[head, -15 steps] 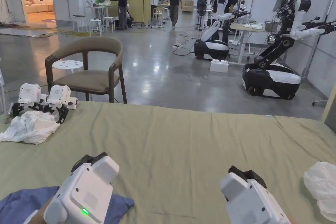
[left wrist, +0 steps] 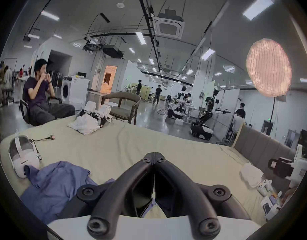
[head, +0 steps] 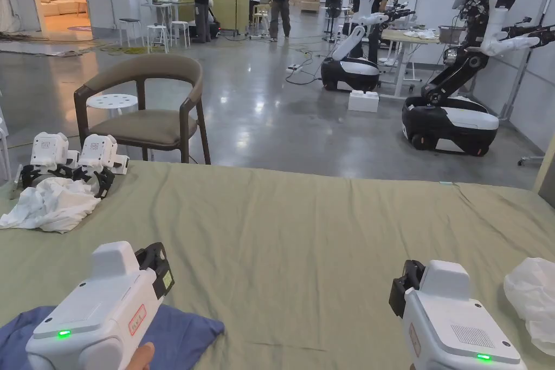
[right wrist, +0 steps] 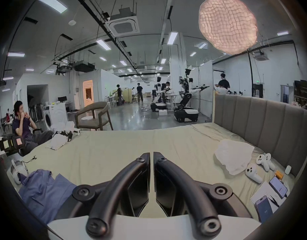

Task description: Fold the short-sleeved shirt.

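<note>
A wide bed (head: 325,225) covered with a pale green sheet takes up the lower part of the head view. A blue short-sleeved shirt (head: 184,333) lies crumpled at the near left corner of the bed, partly under the left gripper (head: 154,263). It is bunched up, so which way its collar or hem points cannot be told; in the left gripper view the heap (left wrist: 52,183) stretches roughly from the near left edge toward the middle of the bed.

The left gripper is held above the shirt, its jaws pressed together with nothing between them, tips meeting over bare sheet (left wrist: 154,155). The right gripper (head: 409,279) is held over the bare sheet well to the right of the shirt; its jaws stand almost together with a thin slit between them and hold nothing (right wrist: 151,155).

At the far left of the bed a white cloth (head: 51,206) lies in a heap, just in front of two spare grippers (head: 76,162). Another white cloth (head: 531,295) lies at the right edge. A white headset (left wrist: 22,155) rests beside the shirt at the left edge. Beyond the bed stands a brown chair (head: 152,111) on a shiny grey floor.
</note>
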Available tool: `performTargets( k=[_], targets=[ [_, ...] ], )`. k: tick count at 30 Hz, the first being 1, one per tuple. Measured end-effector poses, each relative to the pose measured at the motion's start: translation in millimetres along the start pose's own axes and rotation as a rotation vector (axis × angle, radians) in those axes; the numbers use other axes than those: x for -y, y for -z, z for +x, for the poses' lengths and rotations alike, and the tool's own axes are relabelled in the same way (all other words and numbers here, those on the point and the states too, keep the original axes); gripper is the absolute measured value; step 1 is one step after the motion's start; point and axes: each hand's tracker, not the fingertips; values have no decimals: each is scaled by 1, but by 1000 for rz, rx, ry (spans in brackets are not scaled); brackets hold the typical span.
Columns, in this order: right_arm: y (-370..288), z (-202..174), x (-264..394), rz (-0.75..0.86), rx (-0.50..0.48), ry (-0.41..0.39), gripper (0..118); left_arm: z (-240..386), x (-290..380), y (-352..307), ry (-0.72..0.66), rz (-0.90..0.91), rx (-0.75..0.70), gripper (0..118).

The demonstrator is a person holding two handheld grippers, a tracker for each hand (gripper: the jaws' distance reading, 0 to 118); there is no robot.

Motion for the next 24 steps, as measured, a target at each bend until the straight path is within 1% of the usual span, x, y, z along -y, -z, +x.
performTargets(
  k=[2,5,7,9,11,13,15,18,20,22,24],
  targets=[
    [0,-4,1,-9,-7,-18,3,-1,-3,0,13,0,-8,0],
    [2,-8,1,-16,-15,-24,3,-5,-10,-3,60,-13,-37,0],
    [2,-11,2,-19,-26,-26,3,-10,-11,-3,94,-41,-36,0],
    [3,-15,4,-20,-37,-50,3,-20,-11,-6,152,-80,-46,0],
    [4,-18,6,-25,-48,-64,3,-34,-9,-8,180,-131,-59,0],
    [6,-20,10,-36,-59,-69,3,-53,-7,-11,182,-205,-76,0],
    [8,-23,14,-53,-70,-77,3,-72,-2,-19,183,-332,-111,0],
    [10,-27,21,-71,-83,-89,3,-108,10,-25,122,-481,-190,0],
    [12,-31,26,-89,-93,-99,3,-135,20,-30,53,-535,-226,0],
    [13,-34,31,-105,-102,-107,3,-161,30,-30,13,-586,-248,6],
    [14,-38,36,-119,-108,-115,3,-180,40,-27,-18,-653,-243,24]
  ],
)
